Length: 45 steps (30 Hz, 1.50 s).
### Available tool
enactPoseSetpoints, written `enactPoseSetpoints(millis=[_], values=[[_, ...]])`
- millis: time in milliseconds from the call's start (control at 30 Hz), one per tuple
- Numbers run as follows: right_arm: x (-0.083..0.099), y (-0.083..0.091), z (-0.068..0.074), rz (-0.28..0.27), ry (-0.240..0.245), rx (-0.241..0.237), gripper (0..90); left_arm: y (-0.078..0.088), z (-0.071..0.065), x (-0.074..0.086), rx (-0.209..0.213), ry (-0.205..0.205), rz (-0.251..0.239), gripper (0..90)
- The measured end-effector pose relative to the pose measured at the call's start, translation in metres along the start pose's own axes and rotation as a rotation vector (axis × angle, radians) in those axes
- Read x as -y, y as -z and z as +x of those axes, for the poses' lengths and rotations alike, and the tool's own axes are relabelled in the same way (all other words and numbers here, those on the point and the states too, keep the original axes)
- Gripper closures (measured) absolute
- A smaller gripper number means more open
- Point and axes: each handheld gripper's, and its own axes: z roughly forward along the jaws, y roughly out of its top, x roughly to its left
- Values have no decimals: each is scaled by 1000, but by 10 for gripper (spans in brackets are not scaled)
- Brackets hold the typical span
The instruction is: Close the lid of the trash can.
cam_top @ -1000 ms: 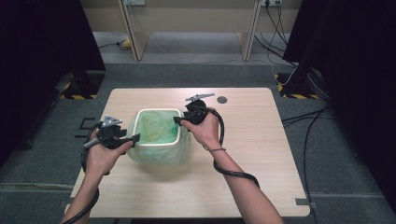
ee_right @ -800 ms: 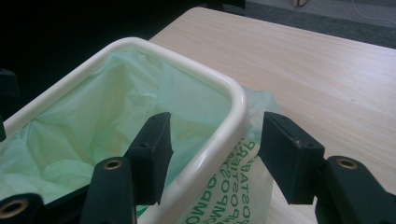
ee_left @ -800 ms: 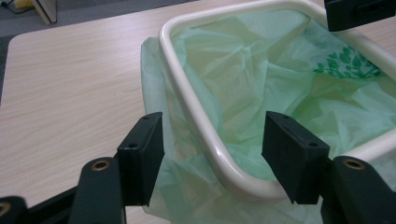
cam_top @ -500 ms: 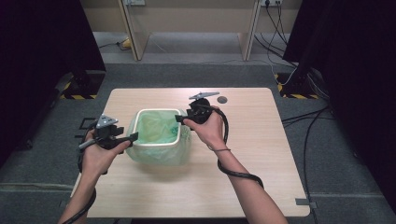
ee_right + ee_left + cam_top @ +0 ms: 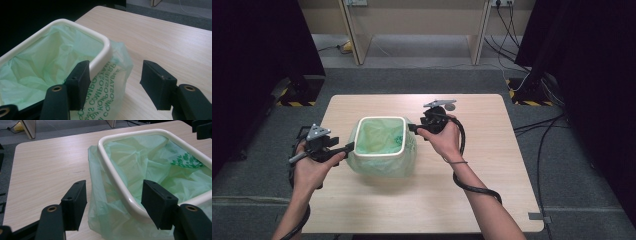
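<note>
Here, a white bin point(image 5: 379, 145) lined with a green bag point(image 5: 382, 140) stands on the desk point(image 5: 492, 150). The left gripper point(image 5: 348, 146), jaws apart and just opening, straddles its left rim. The right gripper point(image 5: 412, 128), also just opening, holds nothing at the right rim.

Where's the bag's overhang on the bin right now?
In the high view the green bag drapes outside the white bin rim, mid-table, between the left gripper and right gripper.
</note>
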Motion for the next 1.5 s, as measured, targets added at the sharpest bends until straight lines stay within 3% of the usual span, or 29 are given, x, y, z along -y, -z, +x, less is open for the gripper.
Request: enactPoseSetpoints(millis=[1500], values=[[34, 37, -42, 16, -41, 89, 405, 6, 28, 24, -44, 84, -7, 368]])
